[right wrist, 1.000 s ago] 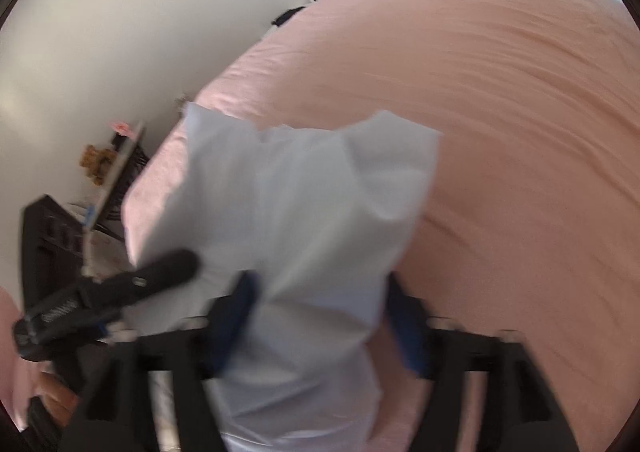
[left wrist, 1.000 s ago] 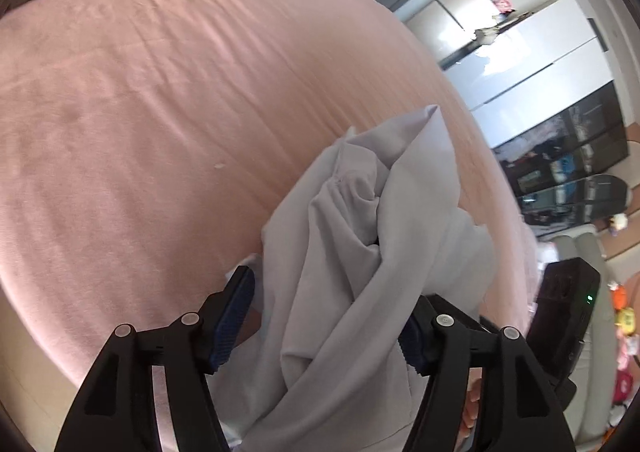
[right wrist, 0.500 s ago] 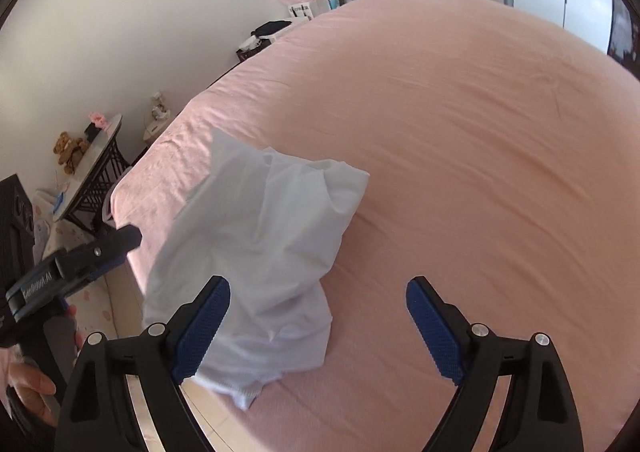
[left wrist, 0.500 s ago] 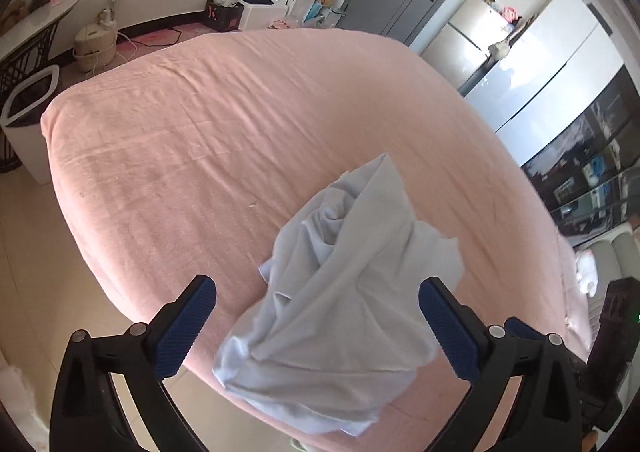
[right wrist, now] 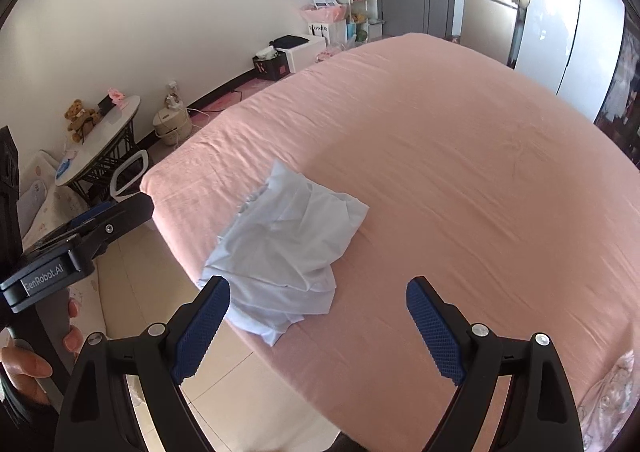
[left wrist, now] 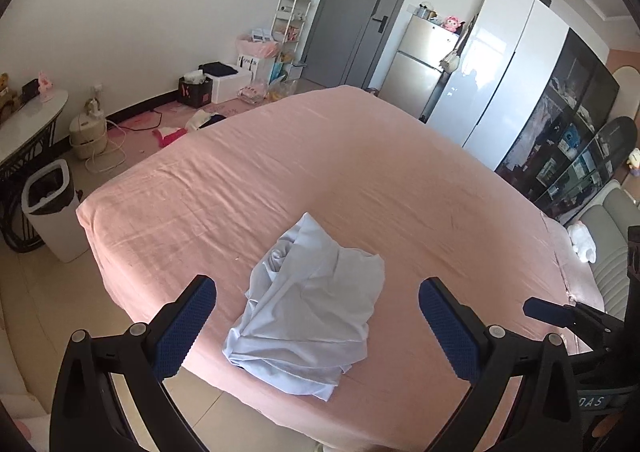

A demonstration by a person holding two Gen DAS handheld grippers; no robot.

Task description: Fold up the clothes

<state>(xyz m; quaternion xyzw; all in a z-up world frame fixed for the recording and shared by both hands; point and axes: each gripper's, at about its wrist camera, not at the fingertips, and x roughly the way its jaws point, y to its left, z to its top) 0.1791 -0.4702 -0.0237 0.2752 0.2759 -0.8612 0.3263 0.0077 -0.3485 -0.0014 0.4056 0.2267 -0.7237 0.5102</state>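
Note:
A pale blue-grey garment [left wrist: 312, 308] lies crumpled in a loose heap near the front edge of a bed with a pink sheet [left wrist: 360, 172]. It also shows in the right wrist view [right wrist: 288, 248]. My left gripper [left wrist: 318, 328] is open and empty, held above and back from the garment. My right gripper [right wrist: 318, 328] is open and empty, to the right of the heap. The left gripper's body shows at the left of the right wrist view [right wrist: 80, 240]; the right gripper's tip shows in the left wrist view [left wrist: 560, 316].
A white bin [left wrist: 52, 208] and a round side table [left wrist: 24, 124] stand left of the bed. Boxes and a shelf [left wrist: 288, 32] line the far wall by a grey door [left wrist: 360, 12]. A fridge [left wrist: 424, 64] and dark cabinets [left wrist: 560, 140] stand on the right.
Both grippers opened and let go of the garment, then pulled up and back. The garment dropped into a heap on the bed.

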